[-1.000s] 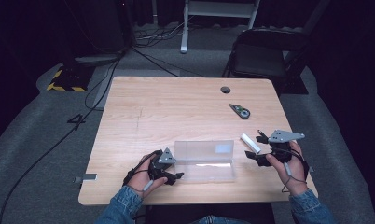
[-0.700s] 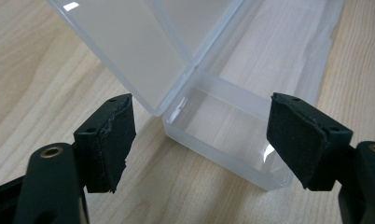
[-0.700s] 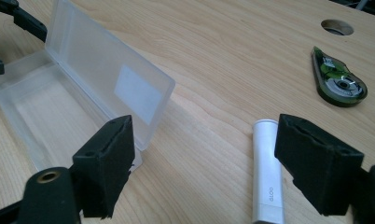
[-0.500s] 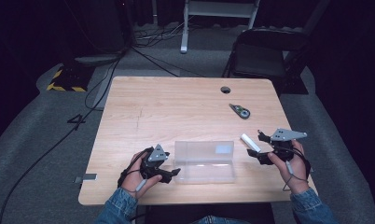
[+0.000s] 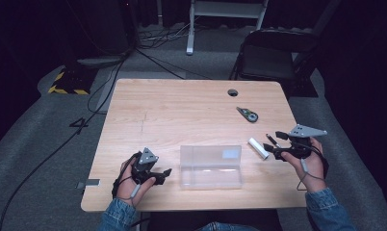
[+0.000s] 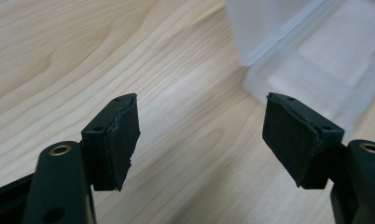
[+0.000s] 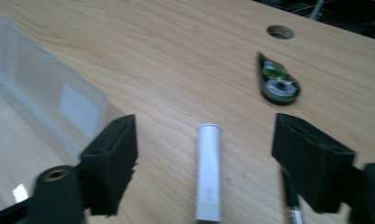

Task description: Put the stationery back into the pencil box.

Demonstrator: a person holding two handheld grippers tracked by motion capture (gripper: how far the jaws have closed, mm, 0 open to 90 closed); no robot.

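Counter, inventory.

Box: clear, open, near centre, lid hinged toward the far side, ready for loading.

Tube: white, just right of the box, lying flat between the pads of my right tongs, untouched. Those jaws have just been narrowing, probably to take it.

Pen: dark, beside the tube.

Tape dispenser: farther off.

Left tongs: part-open, empty, just closing, left of the box.

High view looks down over the whole table; both gripper views sit close, sharing the clear box.
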